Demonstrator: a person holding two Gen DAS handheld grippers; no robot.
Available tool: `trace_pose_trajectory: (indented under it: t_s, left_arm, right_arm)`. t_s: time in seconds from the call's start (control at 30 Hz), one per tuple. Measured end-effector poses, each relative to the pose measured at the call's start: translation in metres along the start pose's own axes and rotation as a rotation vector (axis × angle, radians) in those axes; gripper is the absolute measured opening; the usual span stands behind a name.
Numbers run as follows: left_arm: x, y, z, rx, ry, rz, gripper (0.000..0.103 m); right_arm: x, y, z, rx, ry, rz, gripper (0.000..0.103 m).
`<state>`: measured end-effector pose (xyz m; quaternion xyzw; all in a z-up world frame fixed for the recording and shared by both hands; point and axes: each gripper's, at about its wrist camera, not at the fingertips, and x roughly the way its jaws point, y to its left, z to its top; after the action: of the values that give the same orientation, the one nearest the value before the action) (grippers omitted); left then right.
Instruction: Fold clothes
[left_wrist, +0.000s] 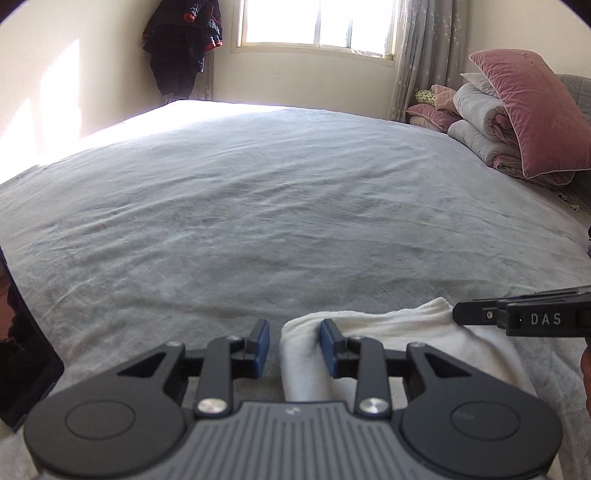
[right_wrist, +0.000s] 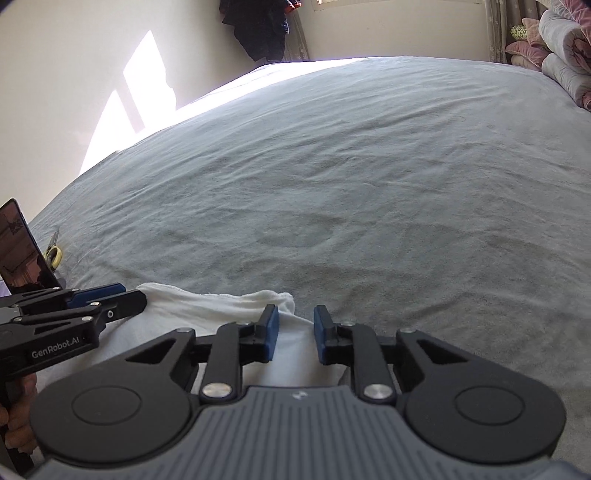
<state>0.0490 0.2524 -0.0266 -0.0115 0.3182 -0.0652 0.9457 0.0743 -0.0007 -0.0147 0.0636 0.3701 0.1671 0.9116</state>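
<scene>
A white folded cloth (left_wrist: 406, 332) lies near the front edge of the grey bed sheet (left_wrist: 258, 203). My left gripper (left_wrist: 295, 347) is open over the cloth's left end. Its right pad rests on the cloth and its left pad is over bare sheet. In the right wrist view the same cloth (right_wrist: 207, 306) stretches to the left. My right gripper (right_wrist: 295, 332) is open over its right end, with a gap between the blue pads and cloth under it. Each gripper appears in the other's view: the right gripper (left_wrist: 458, 314) at the cloth's right edge, the left gripper (right_wrist: 136, 295) at its left.
Pink pillows (left_wrist: 532, 110) and rolled quilts (left_wrist: 480, 122) are stacked at the bed's far right. Dark clothes (left_wrist: 181, 44) hang in the far corner by the window. A dark-screened device (right_wrist: 22, 251) stands at the bed's left edge with yellow-handled scissors (right_wrist: 53, 254) beside it.
</scene>
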Motion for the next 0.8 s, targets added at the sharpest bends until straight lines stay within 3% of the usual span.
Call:
trace_pose_trajectory:
  t_s: [0.17, 0.4, 0.57, 0.8]
  left_arm:
    - [-0.032, 0.007, -0.002, -0.008, -0.051, -0.034, 0.032]
    - [-0.069, -0.008, -0.028, 0.117, -0.085, -0.153, 0.028]
    - [-0.059, -0.012, -0.053, 0.219, -0.021, -0.092, 0.029]
    - [-0.055, 0.000, -0.059, 0.163, -0.005, -0.101, 0.037]
  right_arm:
    - [-0.028, -0.008, -0.004, 0.005, -0.035, 0.025, 0.025]
    - [-0.069, 0.029, -0.038, -0.107, -0.054, 0.116, 0.026]
    - [-0.073, 0.053, -0.070, -0.254, -0.024, 0.107, 0.026]
    - [-0.093, 0.042, -0.104, -0.293, -0.033, 0.099, 0.031]
